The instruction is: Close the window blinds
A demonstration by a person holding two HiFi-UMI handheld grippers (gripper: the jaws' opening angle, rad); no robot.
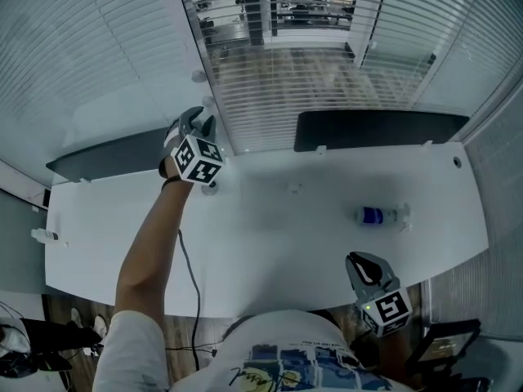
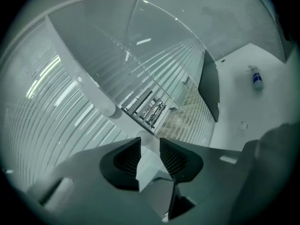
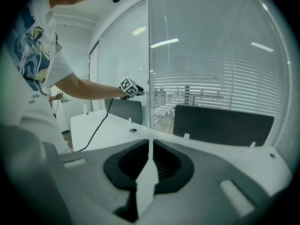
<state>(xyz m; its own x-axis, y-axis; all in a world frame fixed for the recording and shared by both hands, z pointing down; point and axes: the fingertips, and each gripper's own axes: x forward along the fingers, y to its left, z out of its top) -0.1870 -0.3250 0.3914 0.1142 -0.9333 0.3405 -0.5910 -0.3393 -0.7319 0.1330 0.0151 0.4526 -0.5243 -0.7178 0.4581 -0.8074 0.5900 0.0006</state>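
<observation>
Two-handed, leaning over white desk (image 1: 270, 243) before window blinds (image 1: 319, 80).
Holding left gripper (image 1: 198, 123) with jaws parted a little on nothing, at desk's far edge just beside window frame post (image 1: 214, 88); keeping right gripper (image 1: 359, 261) pinched together and empty by near edge, leaving open desktop between, bottle (image 1: 377, 216) aside.

Head view: steeply down on tabletop (image 1: 270, 235). Left gripper view: near blinds (image 2: 161, 67). Right gripper view: low across tabletop, blinds shared.
</observation>
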